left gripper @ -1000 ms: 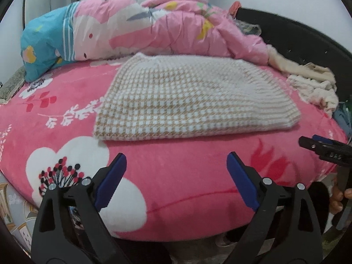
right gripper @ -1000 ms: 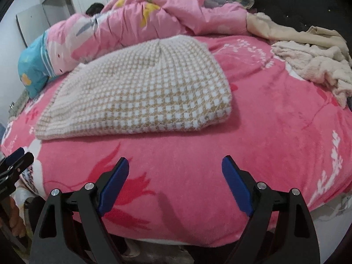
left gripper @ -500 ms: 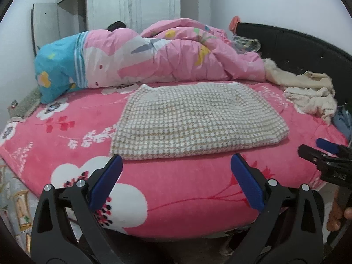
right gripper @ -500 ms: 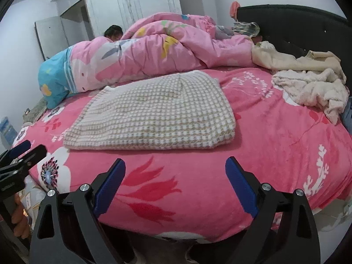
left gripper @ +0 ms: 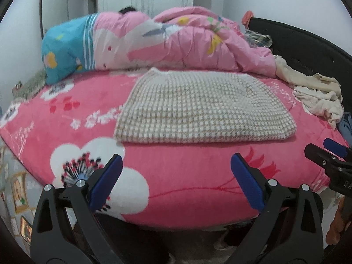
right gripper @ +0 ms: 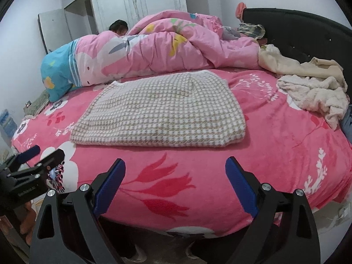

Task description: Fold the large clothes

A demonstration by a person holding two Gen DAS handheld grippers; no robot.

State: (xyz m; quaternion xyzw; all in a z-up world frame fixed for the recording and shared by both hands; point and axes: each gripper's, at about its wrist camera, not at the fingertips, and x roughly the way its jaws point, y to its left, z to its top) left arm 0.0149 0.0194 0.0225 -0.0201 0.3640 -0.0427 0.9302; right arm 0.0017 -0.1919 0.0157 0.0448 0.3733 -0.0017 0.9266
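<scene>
On pink bed: folded checked garment flat, long axis left-right.

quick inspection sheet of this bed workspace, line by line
surface: pink floral blanket over the bed.
job's things: checked knit garment folded flat, mid-bed.
clutter: cream clothes pile on the right; pink duvet bunched behind.
grippers: left gripper and right gripper open, empty, hanging off the near edge.
cables: nothing seen.
surroundings: dark headboard, white wardrobe, a person's head behind the duvet.
</scene>
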